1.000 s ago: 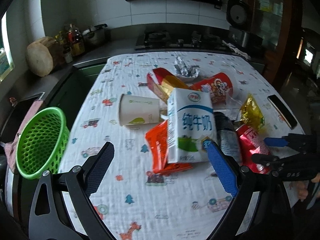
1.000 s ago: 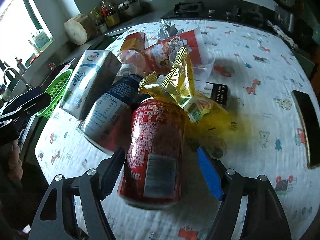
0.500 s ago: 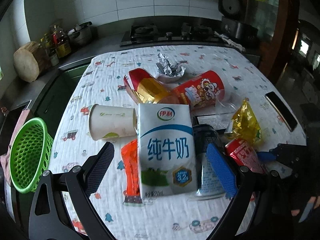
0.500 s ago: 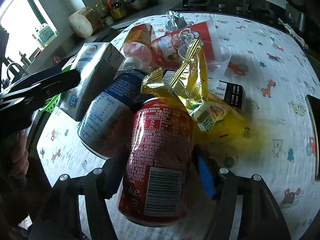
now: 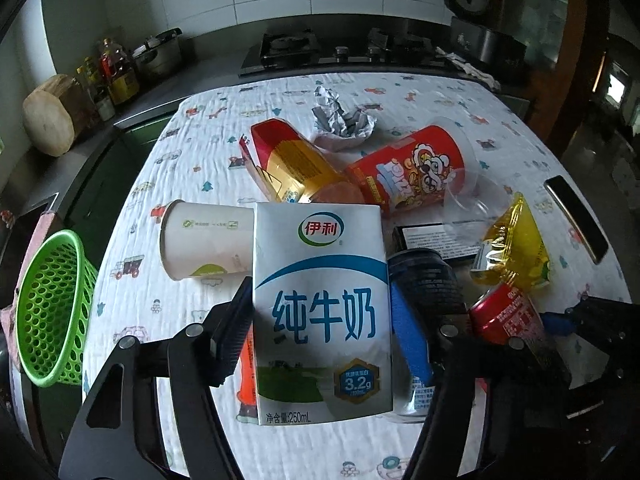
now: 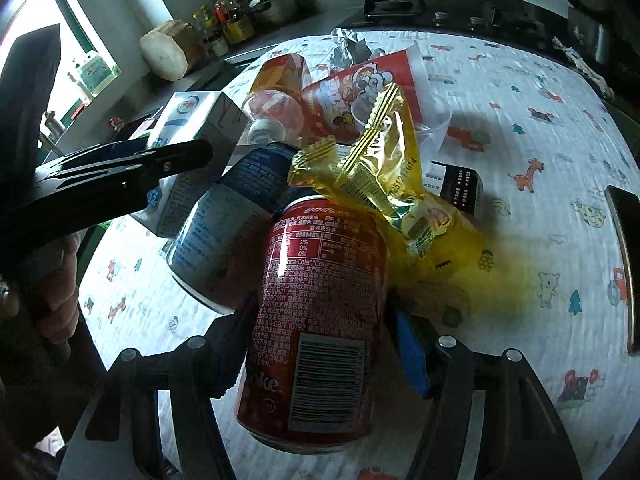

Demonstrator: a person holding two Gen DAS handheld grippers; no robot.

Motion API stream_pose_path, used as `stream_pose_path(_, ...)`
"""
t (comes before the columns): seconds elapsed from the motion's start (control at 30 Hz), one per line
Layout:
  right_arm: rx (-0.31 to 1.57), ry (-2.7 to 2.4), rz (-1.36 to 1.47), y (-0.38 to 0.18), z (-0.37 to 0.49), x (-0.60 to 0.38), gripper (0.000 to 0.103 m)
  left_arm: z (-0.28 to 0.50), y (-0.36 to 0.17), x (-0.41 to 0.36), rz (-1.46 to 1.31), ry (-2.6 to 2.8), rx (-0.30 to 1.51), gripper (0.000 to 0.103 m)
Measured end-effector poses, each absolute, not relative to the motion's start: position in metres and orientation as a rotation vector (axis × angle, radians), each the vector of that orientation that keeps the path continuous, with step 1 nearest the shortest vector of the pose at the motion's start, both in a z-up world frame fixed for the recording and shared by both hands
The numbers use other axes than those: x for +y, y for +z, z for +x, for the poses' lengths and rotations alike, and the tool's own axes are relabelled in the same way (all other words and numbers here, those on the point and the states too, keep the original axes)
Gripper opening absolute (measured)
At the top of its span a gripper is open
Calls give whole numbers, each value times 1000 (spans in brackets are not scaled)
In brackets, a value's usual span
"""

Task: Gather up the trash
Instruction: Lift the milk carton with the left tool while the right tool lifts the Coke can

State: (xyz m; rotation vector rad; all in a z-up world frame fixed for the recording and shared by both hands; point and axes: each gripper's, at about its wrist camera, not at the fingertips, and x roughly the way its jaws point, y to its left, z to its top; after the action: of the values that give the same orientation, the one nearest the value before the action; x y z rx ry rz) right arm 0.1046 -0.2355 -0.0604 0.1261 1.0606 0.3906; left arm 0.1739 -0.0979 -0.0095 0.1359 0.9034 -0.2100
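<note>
Sitting between left gripper (image 5: 322, 332) pads: milk carton (image 5: 322, 312).

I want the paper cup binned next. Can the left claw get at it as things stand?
Probably not yet: the left claw is closed on the milk carton. The paper cup lies uncovered just left of the carton, so it looks reachable once the carton is dropped.

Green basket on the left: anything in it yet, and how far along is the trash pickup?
Nothing shows inside the green basket. In hand: the left hand-held gripper clamps the milk carton; the right hand-held gripper clamps the red cola can. Left on the table: paper cup, yellow wrapper, blue can, red snack tube, foil.
</note>
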Motion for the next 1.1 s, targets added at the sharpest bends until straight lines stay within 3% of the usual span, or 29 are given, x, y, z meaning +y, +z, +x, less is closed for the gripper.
stream_pose_path(0.7,946,416,66,-3,79,-211,62,152,30,-43,-16,-282,816,64)
stream_pose_path(1.1,903,522,17,22,101,-142,62,142,48,43,-74,-148,758,64)
